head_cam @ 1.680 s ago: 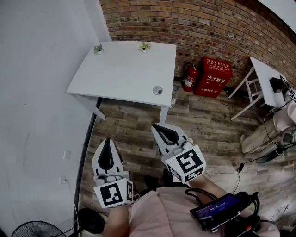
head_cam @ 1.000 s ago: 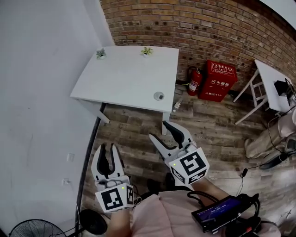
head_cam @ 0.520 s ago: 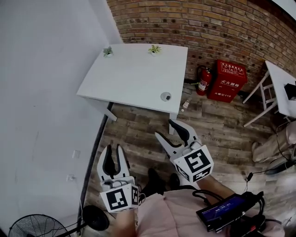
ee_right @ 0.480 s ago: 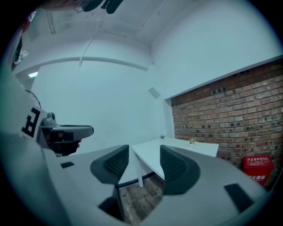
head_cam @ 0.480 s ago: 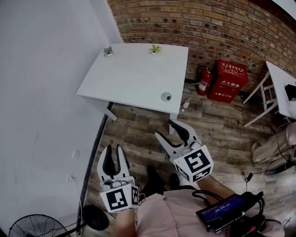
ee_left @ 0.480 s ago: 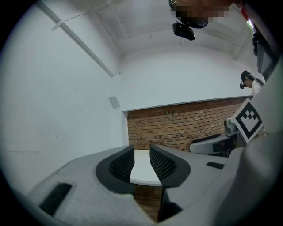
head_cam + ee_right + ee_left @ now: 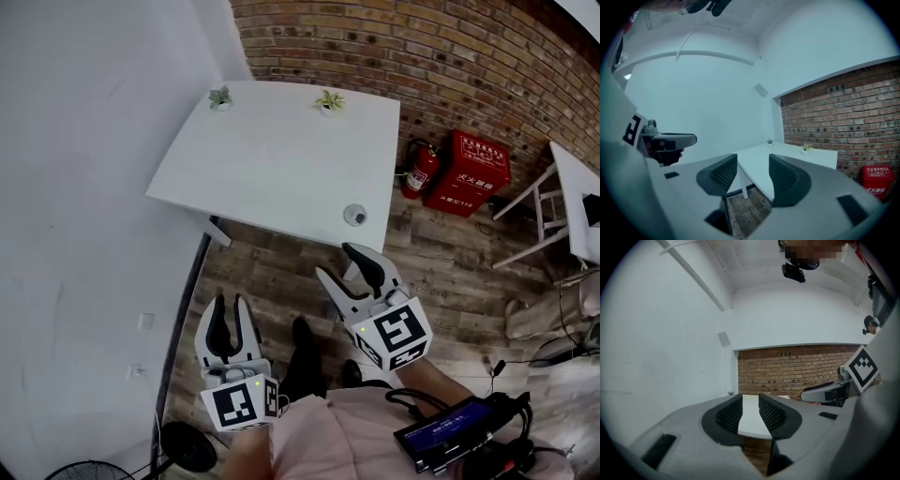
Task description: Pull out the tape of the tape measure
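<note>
Head view: a white bench (image 7: pixel 272 159) stands against a brick wall (image 7: pixel 394 47) on a wooden floor (image 7: pixel 450 253). The tape measure (image 7: pixel 354 215), small and round, lies on the bench top near the front right corner, just inside the near edge. Two small potted plants (image 7: pixel 220 97) (image 7: pixel 328 100) sit along the far edge, well apart from it. A fire extinguisher (image 7: pixel 417 169) and a red box (image 7: pixel 480 161) stand on the floor by the wall to the right of the bench. The left claw (image 7: pixel 230 305) hangs over the floor short of the bench, its jaws apart. The right claw (image 7: pixel 343 262) is just in front of the near edge, close to the tape measure but not touching it, its jaws also apart.

Left gripper view: the claw (image 7: pixel 750 404) points level at the bench, and the bench top shows through the open gap between the ribbed pads (image 7: pixel 772 412). Nothing is gripped. The right gripper's marker cube (image 7: pixel 862 369) shows at the right.

Right gripper view: the jaws have just been closing a little, yet a clear gap remains and it holds nothing. Bench edge and floor show through the gap, with both plants and the red box beyond.
</note>
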`<action>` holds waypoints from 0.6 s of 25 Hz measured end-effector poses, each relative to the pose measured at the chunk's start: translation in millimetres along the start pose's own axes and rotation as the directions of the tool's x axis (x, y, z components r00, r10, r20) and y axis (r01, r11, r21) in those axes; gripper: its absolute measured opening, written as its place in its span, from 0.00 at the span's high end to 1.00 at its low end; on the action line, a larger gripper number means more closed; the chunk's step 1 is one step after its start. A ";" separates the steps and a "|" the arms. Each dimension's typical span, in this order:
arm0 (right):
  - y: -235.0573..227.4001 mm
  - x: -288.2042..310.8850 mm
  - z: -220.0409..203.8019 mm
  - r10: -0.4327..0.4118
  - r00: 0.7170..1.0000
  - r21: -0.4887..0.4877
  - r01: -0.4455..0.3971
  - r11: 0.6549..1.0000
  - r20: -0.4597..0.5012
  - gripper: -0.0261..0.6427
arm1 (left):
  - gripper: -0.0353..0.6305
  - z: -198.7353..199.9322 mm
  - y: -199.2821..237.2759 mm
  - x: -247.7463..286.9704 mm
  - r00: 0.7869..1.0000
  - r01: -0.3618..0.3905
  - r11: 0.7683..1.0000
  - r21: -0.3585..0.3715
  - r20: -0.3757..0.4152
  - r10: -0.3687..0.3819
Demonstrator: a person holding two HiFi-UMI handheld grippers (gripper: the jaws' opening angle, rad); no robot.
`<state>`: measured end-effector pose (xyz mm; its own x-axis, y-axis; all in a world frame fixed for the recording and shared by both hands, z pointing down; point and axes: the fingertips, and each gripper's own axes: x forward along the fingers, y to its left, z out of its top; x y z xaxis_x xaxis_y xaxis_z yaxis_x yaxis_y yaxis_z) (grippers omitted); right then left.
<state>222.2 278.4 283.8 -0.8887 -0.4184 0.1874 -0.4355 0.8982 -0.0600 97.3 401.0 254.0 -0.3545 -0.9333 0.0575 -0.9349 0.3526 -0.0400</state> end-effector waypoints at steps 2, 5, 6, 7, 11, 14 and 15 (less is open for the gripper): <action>-3.8 26.7 2.4 -0.009 1.000 0.000 0.009 1.000 -0.009 0.64 | 0.77 -0.7 16.7 22.9 1.000 0.007 1.000 0.000 -0.004 -0.007; -10.9 67.2 10.1 -0.031 0.999 -0.002 0.031 1.000 -0.016 0.64 | 0.77 0.7 43.2 57.9 1.000 0.023 1.000 -0.002 -0.004 -0.023; -12.2 79.7 13.4 -0.037 0.999 -0.003 0.037 0.999 -0.017 0.64 | 0.77 1.4 52.3 68.4 1.000 0.028 1.000 -0.003 -0.004 -0.028; -13.1 91.3 17.1 -0.043 0.999 -0.004 0.043 0.999 -0.017 0.64 | 0.78 2.6 61.1 78.2 0.999 0.031 0.999 -0.003 -0.004 -0.032; -15.3 131.6 33.3 -0.061 0.998 -0.015 0.061 0.998 -0.008 0.64 | 0.78 11.6 92.1 113.9 0.999 0.045 0.999 -0.001 0.015 -0.045; -16.6 156.5 47.0 -0.080 0.997 -0.029 0.080 0.996 0.012 0.64 | 0.78 18.7 110.8 137.0 0.997 0.060 0.998 0.002 0.039 -0.060; -16.8 163.3 51.3 -0.085 0.996 -0.035 0.086 0.996 0.018 0.64 | 0.78 21.1 116.1 143.5 0.997 0.065 0.998 0.003 0.048 -0.065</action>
<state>77.1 188.0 265.1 -0.8509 -0.4957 0.1740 -0.5049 0.8631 -0.0099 -61.8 306.6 236.5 -0.2921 -0.9563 0.0121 -0.9558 0.2914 -0.0394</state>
